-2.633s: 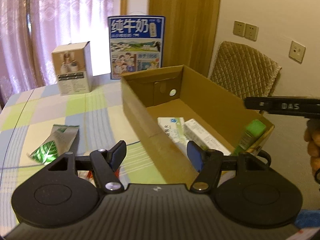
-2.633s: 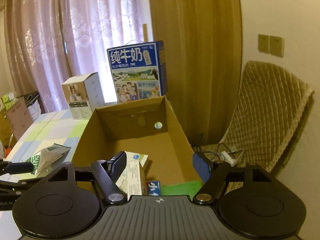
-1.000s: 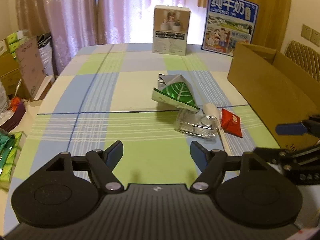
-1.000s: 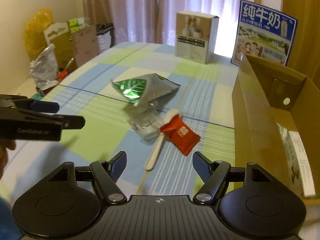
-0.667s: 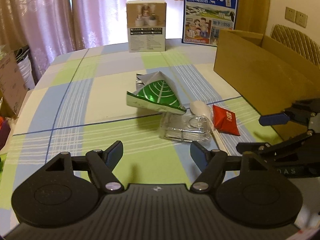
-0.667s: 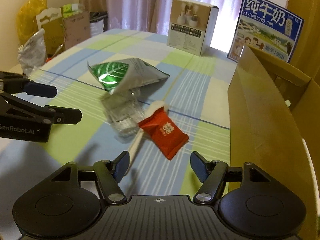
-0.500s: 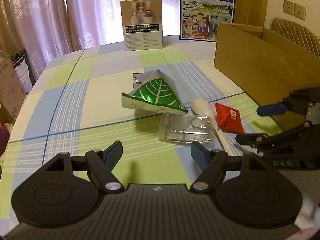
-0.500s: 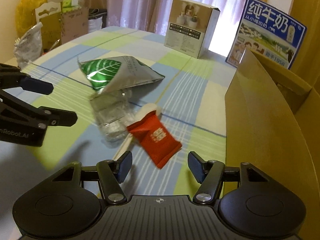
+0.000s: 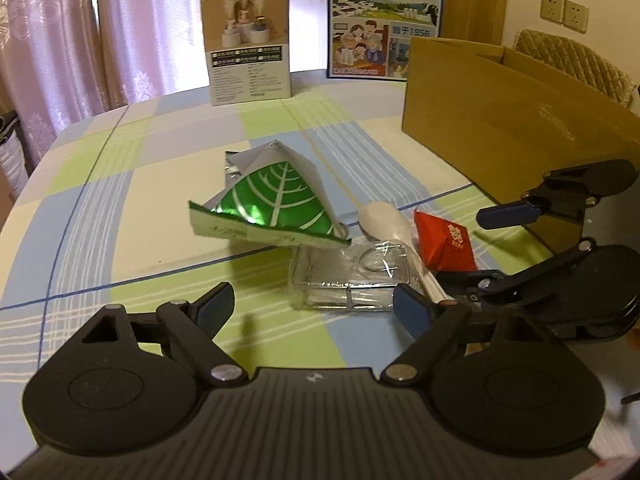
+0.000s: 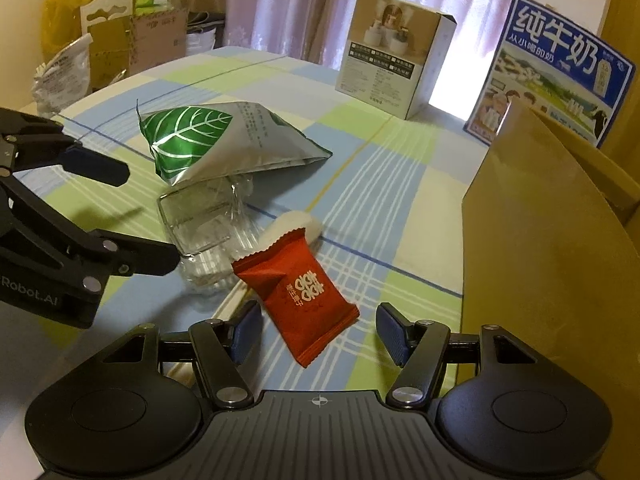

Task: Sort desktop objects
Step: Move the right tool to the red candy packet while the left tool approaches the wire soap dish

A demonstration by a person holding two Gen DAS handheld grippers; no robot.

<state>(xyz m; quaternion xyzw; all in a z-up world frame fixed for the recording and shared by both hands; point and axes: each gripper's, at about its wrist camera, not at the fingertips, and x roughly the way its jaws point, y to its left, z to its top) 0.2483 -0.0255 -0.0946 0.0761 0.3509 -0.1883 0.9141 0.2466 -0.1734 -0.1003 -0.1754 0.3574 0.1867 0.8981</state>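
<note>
Where the table [image 9: 100, 208] carries its checked cloth of green, blue and cream, we see pink curtains [image 9: 60, 40] behind it, a white box [image 9: 250, 46] and a blue milk carton [image 9: 384, 20] standing at the far edge, and an open cardboard box [image 9: 500, 120] at the right side. Beyond the cardboard box stands a quilted chair [image 9: 576, 60], and on the wall are sockets [image 9: 564, 12]. In the middle of the cloth lies a small heap: a silver bag [image 9: 272, 204] with a green leaf rests partly on a clear tray [image 9: 352, 280], a white spoon [image 9: 386, 224] lies beside the tray, and a red packet [image 10: 300, 288] lies on the spoon's handle. We hold the right gripper [image 10: 318, 334] low over the cloth with its jaws wide apart, and the packet's near end lies between its fingertips, not yet touched by them. Our left gripper [image 9: 314, 308] is also spread wide and holds nothing; the tray lies just in front of it, closer to its right finger.
</note>
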